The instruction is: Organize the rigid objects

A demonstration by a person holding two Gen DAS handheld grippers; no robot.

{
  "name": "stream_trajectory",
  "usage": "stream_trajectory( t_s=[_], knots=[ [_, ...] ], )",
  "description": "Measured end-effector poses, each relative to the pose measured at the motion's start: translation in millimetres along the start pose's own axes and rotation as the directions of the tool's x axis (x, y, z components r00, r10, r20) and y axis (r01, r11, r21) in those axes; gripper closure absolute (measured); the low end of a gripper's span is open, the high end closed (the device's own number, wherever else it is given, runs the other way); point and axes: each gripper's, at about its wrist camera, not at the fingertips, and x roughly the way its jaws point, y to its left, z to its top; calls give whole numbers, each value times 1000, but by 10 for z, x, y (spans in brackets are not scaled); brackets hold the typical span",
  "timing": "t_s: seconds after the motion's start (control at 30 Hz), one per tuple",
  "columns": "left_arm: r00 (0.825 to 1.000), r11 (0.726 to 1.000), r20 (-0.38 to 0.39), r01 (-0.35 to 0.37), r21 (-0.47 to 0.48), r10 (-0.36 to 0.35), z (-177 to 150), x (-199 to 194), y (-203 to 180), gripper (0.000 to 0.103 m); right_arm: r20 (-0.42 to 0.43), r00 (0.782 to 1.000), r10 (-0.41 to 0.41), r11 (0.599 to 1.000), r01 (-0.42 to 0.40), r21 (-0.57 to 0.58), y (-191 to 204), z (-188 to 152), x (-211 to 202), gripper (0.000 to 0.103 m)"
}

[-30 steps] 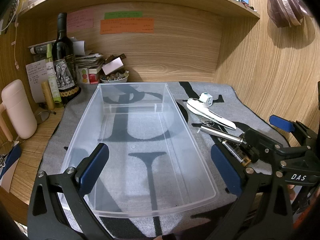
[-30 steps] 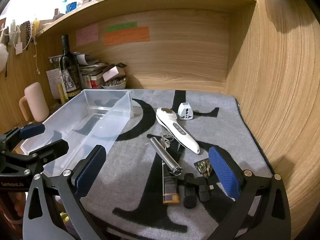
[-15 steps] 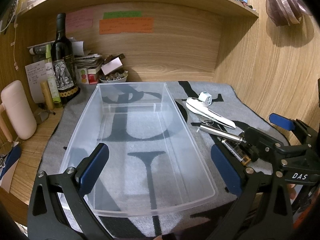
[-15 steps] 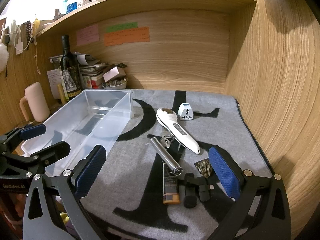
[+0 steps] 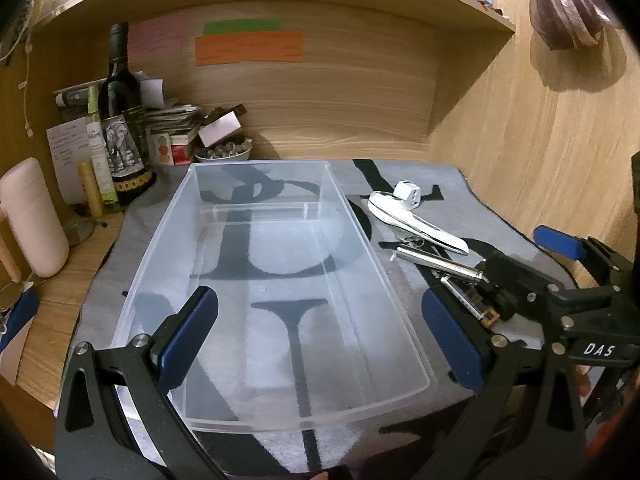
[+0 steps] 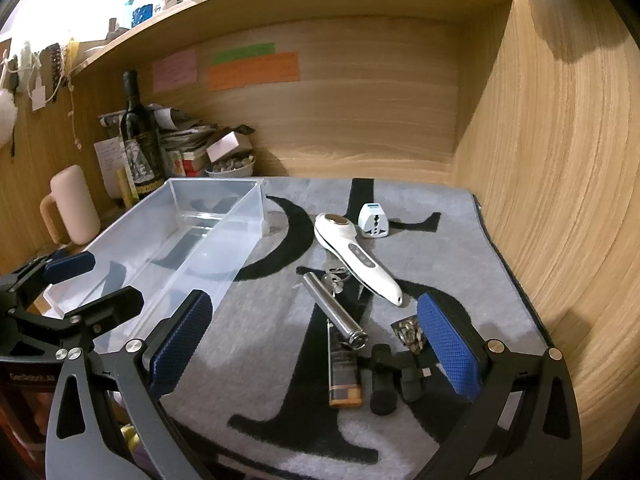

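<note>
Both tongs hang spread, holding nothing: left tongs (image 5: 316, 336) over the clear plastic bin (image 5: 404, 316) near the counter's left edge, right tongs (image 6: 316, 344) above the metal cylinder (image 6: 334, 308), lighter (image 6: 344, 376) and white handheld device (image 6: 356, 258) on the mat's right half.

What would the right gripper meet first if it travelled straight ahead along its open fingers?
Probably the metal cylinder lying on the grey mat: it sits nearest the middle of the right gripper line, just beyond the orange lighter. Depth is uncertain.
</note>
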Motion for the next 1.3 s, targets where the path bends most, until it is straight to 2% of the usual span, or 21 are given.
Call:
stream_trajectory(
  t_s=[0.2,0.37,0.4,0.43,0.5,0.67,0.77,0.87,0.97,1.0,1.03,1.1,1.23,1.3],
  knots=[
    [997,997,-31,70,16,-69,90,-20,28,0,-19,1000,11,1000,-12,-17,43,-22,32,1],
    [999,998,-39,9,60,-6,225,-98,152,0,19,999,-45,998,46,-43,37,-8,-14,1],
    [999,998,-43,0,56,2,250,-112,203,2,20,999,-47,998,48,-38,17,1,-18,2],
    [999,999,-47,-10,50,13,276,-121,255,11,25,998,-54,998,55,-29,-14,8,-28,5],
    [996,998,-62,-56,40,58,333,-129,407,21,26,998,-62,998,63,-15,-79,25,-29,10],
    [988,992,-105,-121,-23,118,395,-103,820,23,-1,995,-99,995,99,-9,-233,21,8,12],
    [979,990,-159,-138,-36,131,397,-10,1005,35,-42,992,-122,992,121,-36,-314,-24,53,12],
    [967,990,-222,-136,-44,123,372,146,1130,41,-95,983,-160,987,157,-35,-442,-104,118,12],
    [956,993,-281,-106,-57,86,335,300,1180,53,-153,971,-184,983,184,-14,-592,-215,185,12],
    [952,993,-296,-98,-60,76,328,346,1182,59,-160,969,-187,982,189,-5,-634,-241,191,13],
    [947,994,-315,-89,-61,65,322,404,1186,65,-173,967,-189,981,193,6,-674,-266,211,18],
    [939,995,-340,-73,-66,46,316,487,1185,69,-189,963,-192,980,199,21,-723,-280,247,26],
    [926,996,-376,-58,-63,31,323,611,1152,84,-231,962,-148,985,165,55,-788,-272,394,42],
    [921,997,-389,-48,-63,20,328,651,1136,86,-241,962,-131,987,149,58,-794,-258,479,44]
  ],
)
